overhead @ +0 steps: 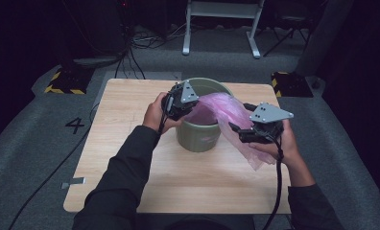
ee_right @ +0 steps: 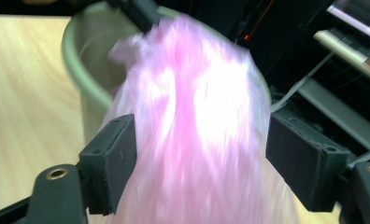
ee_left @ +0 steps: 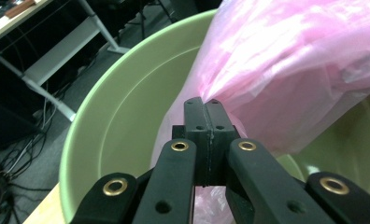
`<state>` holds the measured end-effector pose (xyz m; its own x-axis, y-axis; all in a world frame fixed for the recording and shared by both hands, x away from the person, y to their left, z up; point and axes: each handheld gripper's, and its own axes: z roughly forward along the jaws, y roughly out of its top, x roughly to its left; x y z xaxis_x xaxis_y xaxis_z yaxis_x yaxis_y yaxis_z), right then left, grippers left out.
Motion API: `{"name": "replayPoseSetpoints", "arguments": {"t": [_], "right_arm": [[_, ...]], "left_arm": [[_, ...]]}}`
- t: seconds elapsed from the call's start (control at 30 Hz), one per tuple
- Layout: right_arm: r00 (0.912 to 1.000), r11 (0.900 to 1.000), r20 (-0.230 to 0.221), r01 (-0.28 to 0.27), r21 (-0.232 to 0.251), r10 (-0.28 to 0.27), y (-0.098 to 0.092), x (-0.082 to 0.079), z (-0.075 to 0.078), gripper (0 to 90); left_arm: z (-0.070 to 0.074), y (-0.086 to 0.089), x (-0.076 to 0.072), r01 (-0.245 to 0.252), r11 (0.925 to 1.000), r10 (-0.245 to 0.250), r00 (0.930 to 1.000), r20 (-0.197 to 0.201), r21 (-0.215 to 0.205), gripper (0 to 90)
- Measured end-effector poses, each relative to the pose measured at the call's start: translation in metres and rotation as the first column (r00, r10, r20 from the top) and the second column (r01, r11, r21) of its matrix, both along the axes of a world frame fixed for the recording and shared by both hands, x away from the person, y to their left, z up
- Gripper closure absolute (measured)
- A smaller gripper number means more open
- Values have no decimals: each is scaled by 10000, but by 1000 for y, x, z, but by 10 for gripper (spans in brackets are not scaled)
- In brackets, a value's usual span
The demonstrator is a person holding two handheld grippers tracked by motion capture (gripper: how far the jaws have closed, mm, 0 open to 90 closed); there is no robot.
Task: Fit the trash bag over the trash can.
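Dim overhead shot, dark room around lit counter; glare on pink bag, motion-blurred, perhaps overexposed, in right gripper view; left gripper view sharp.

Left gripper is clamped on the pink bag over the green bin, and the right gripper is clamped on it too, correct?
Not quite. The left gripper is clamped on the pink bag over the green bin, but the right gripper is not: the right gripper view shows its jaws standing wide apart, with the bag between them and the pads off it.
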<state>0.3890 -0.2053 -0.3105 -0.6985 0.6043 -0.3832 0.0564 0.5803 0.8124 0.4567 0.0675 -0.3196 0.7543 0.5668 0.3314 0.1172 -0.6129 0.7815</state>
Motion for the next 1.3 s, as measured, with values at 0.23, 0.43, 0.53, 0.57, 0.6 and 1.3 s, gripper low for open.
{"name": "replayPoseSetpoints", "arguments": {"t": [0.23, 0.43, 0.53, 0.57, 0.6, 1.3], "right_arm": [[9982, 9976, -601, -38, -685, -4, -12, -1, -19, 539], [9998, 9972, -198, 37, -745, -52, -12, 2, -22, 883], [9999, 9988, 27, 100, -472, -99, -11, 4, -20, 900], [9999, 9991, 97, 119, -416, -116, -10, 5, -18, 900], [9997, 9989, 184, 148, -435, -140, -8, 5, -17, 900], [9972, 9839, 349, -596, -1684, 664, 34, 3, 14, 855]], "left_arm": [[-2, 6, 1, 98, 9996, -102, 9999, -139, -271, 900], [-5, 14, -1, 58, 9992, -63, 9999, -113, -404, 900], [-6, 18, 0, -1, 9990, -7, 9998, -175, -456, 900], [-6, 20, -1, -32, 9988, 24, 9999, -169, -492, 900], [-6, 21, -1, -163, 9986, 157, 9998, -120, -512, 854], [6, -8, -27, 888, 9954, -864, 9943, 631, -367, 598]]}}
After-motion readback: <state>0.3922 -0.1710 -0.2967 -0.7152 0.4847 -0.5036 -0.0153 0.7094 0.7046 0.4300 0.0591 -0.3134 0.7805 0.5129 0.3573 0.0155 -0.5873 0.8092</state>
